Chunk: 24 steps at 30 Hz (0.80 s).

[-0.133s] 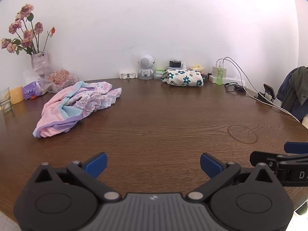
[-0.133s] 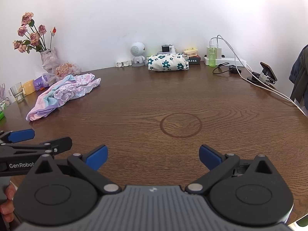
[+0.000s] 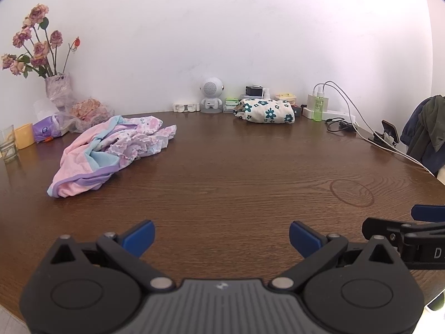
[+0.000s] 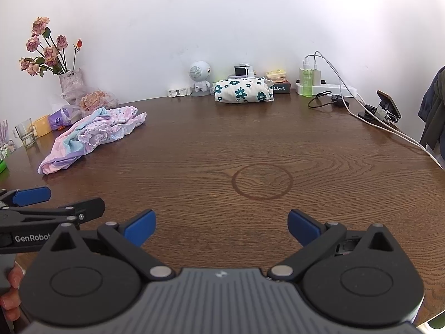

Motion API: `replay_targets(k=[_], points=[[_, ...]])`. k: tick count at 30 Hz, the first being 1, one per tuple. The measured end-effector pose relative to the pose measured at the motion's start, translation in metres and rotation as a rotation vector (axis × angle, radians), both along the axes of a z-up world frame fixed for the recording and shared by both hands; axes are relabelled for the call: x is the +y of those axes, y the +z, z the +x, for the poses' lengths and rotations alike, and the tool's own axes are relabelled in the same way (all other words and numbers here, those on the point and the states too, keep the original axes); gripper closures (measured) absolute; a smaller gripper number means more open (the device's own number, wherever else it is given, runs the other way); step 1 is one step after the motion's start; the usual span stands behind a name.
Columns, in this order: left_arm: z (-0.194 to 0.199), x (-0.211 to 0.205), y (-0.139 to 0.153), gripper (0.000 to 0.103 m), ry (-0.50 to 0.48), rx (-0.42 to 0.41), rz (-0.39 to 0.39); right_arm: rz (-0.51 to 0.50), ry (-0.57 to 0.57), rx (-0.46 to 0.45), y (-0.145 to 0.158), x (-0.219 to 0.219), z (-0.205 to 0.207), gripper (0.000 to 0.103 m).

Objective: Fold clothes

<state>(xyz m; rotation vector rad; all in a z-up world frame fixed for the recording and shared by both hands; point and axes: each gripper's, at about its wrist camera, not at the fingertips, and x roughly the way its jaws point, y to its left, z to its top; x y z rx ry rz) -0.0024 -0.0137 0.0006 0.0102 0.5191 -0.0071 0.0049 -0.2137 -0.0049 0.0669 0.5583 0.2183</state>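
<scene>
Both tongs hover low over the near edge of the brown wooden surface (image 3: 222,172), side by side and apart. The left tongs (image 3: 221,236) are spread wide with nothing between the blue fingertips (image 3: 140,235). The right tongs (image 4: 221,226) are likewise released and grasp nothing; in the left wrist view they show at the right edge.

The crumpled pink, blue and purple garment (image 3: 111,153) lies unfolded on the far left part of the surface, well apart from both tongs. At the far middle, close to the wall, sits a folded cream cloth with dark green flowers (image 3: 264,110).

Just left of that cloth stands a small white round-headed figure (image 3: 211,94). A vase of dried roses (image 3: 57,89) stands in the far left corner, with a drinking glass (image 3: 8,144) and a yellow cup (image 3: 24,139) near it. A green spray bottle (image 3: 319,108) and white cables (image 3: 358,122) lie far right. A faint ring mark (image 4: 262,181) shows in the wood ahead of the right tongs.
</scene>
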Motion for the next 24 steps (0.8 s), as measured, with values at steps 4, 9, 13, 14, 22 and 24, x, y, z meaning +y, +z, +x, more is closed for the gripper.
replay_targets(k=[4,9,13,14,22,24], points=[[0.0,0.006,-0.008,0.0,-0.008,-0.003,-0.009,-0.002,0.0,0.001,0.0,0.001,0.0,0.0],[-0.003,0.011,-0.012,0.0,-0.015,-0.015,-0.003,-0.007,0.001,0.002,0.001,0.002,0.001,0.0],[-0.001,0.011,-0.014,0.0,-0.019,-0.013,0.001,-0.008,0.004,0.002,-0.001,0.005,0.002,0.0],[-0.001,0.011,-0.014,0.0,-0.019,-0.013,0.001,-0.006,0.005,0.003,-0.001,0.005,0.002,0.0],[-0.002,0.007,-0.01,0.0,-0.014,-0.006,-0.001,-0.007,0.002,0.002,-0.001,0.006,0.002,0.0],[-0.002,0.005,-0.01,0.0,-0.012,-0.006,0.001,-0.007,0.002,0.002,-0.001,0.005,0.002,0.0]])
